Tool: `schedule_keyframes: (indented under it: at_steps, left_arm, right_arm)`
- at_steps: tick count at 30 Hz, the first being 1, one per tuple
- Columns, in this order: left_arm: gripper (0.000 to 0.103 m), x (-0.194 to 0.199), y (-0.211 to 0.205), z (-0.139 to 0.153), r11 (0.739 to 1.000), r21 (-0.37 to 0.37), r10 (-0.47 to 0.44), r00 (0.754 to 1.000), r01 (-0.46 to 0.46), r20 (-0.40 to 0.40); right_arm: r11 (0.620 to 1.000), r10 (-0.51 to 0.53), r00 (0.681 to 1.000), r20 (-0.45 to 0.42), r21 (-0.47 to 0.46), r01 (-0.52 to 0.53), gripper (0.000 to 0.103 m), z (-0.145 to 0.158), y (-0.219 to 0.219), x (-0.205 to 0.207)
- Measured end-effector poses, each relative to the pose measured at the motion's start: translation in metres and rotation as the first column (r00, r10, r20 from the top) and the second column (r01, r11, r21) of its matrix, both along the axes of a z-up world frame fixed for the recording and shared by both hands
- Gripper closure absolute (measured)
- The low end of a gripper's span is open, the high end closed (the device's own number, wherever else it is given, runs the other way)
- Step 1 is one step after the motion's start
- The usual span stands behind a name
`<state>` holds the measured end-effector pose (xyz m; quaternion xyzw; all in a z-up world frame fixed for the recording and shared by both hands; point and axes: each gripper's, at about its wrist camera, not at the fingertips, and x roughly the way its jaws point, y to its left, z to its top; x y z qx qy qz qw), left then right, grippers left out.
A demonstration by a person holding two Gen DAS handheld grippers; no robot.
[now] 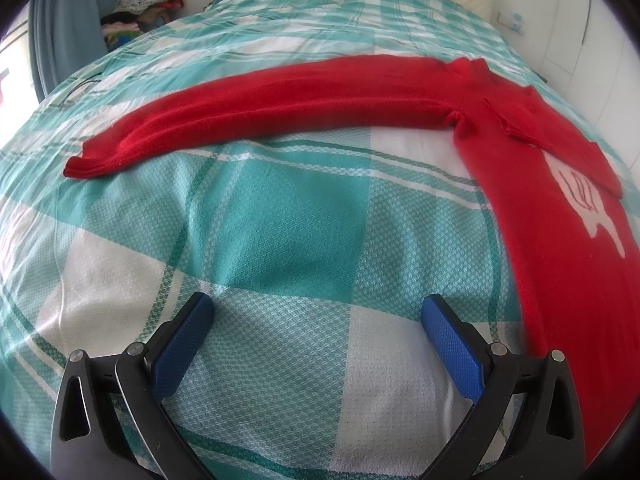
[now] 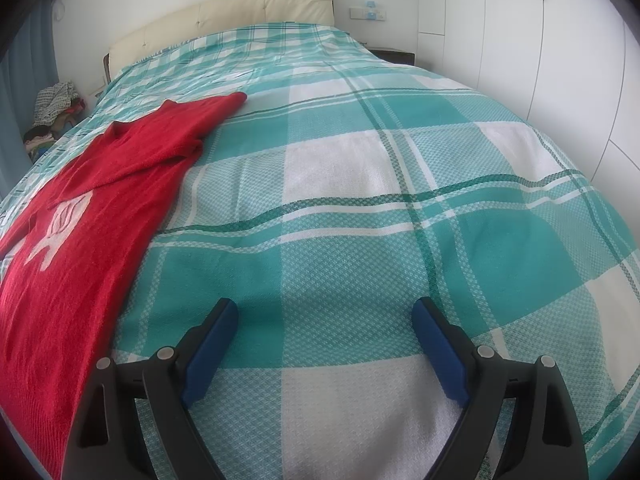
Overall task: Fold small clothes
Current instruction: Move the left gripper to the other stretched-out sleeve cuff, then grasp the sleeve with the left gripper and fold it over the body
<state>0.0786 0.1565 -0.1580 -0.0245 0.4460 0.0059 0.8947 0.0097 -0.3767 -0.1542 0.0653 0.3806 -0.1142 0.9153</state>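
Note:
A small red knit sweater (image 1: pixel 552 208) with a white motif lies flat on the teal-and-white checked bedspread (image 1: pixel 280 216). In the left wrist view its one long sleeve (image 1: pixel 260 108) stretches out to the left, and the other sleeve is folded over the chest. My left gripper (image 1: pixel 318 312) hovers open over bare bedspread, left of the sweater's body, nothing between its blue pads. In the right wrist view the sweater (image 2: pixel 80 216) lies at the left. My right gripper (image 2: pixel 324 316) stands open over the bedspread (image 2: pixel 360 220) to the sweater's right, holding nothing.
A cream headboard (image 2: pixel 224 16) closes the far end of the bed. A heap of clothes (image 1: pixel 140 4) sits beside the bed at the far left, near a blue curtain (image 1: pixel 64 28). White wardrobe doors (image 2: pixel 540 40) line the right side.

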Motion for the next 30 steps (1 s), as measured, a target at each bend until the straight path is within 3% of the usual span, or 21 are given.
schedule_keyframes:
  at_steps: [11, 14, 17, 19, 22, 26, 28, 29, 30]
  left_arm:
    - [0.000, -0.001, 0.005, 0.007, 1.000, -0.019, -0.010, 1.000, 0.010, -0.023]
    - [0.001, -0.002, 0.019, 0.026, 0.994, -0.112, -0.012, 0.999, 0.006, -0.049]
    - [0.001, -0.001, 0.062, 0.059, 0.955, -0.295, 0.030, 1.000, -0.029, -0.002]
    - [0.001, 0.005, 0.098, 0.077, 0.930, -0.359, 0.090, 0.996, -0.075, 0.026]
    - [0.001, 0.028, 0.155, 0.083, 0.920, -0.346, 0.197, 0.980, -0.182, 0.009]
    - [0.003, 0.071, 0.215, 0.057, 0.903, -0.302, 0.289, 0.953, -0.304, -0.095]
    - [0.011, 0.087, 0.230, 0.040, 0.887, -0.329, 0.285, 0.945, -0.323, -0.158]
    - [0.022, 0.092, 0.235, 0.033, 0.877, -0.351, 0.279, 0.943, -0.328, -0.184]
    - [0.024, 0.096, 0.237, 0.028, 0.869, -0.369, 0.273, 0.941, -0.330, -0.199]
  right_arm:
    - [1.000, 0.001, 1.000, 0.000, 0.001, -0.001, 0.014, 0.000, 0.000, 0.000]
    - [1.000, 0.001, 1.000, -0.001, 0.000, -0.001, 0.014, 0.000, 0.000, 0.000]
    - [1.000, 0.002, 1.000, -0.002, -0.002, -0.002, 0.014, 0.000, 0.001, 0.000]
    - [1.000, 0.003, 1.000, 0.000, -0.001, -0.003, 0.013, 0.000, 0.001, -0.001]
    - [1.000, 0.005, 1.000, 0.003, 0.003, -0.005, 0.013, 0.000, 0.002, -0.002]
    - [1.000, 0.005, 1.000, 0.004, 0.004, -0.005, 0.013, 0.000, 0.002, -0.002]
    - [1.000, 0.005, 1.000, 0.004, 0.004, -0.005, 0.012, 0.000, 0.002, -0.001]
    - [1.000, 0.005, 1.000, 0.004, 0.003, -0.005, 0.012, 0.000, 0.002, -0.002]
    - [1.000, 0.005, 1.000, 0.004, 0.003, -0.005, 0.012, 0.000, 0.002, -0.002]
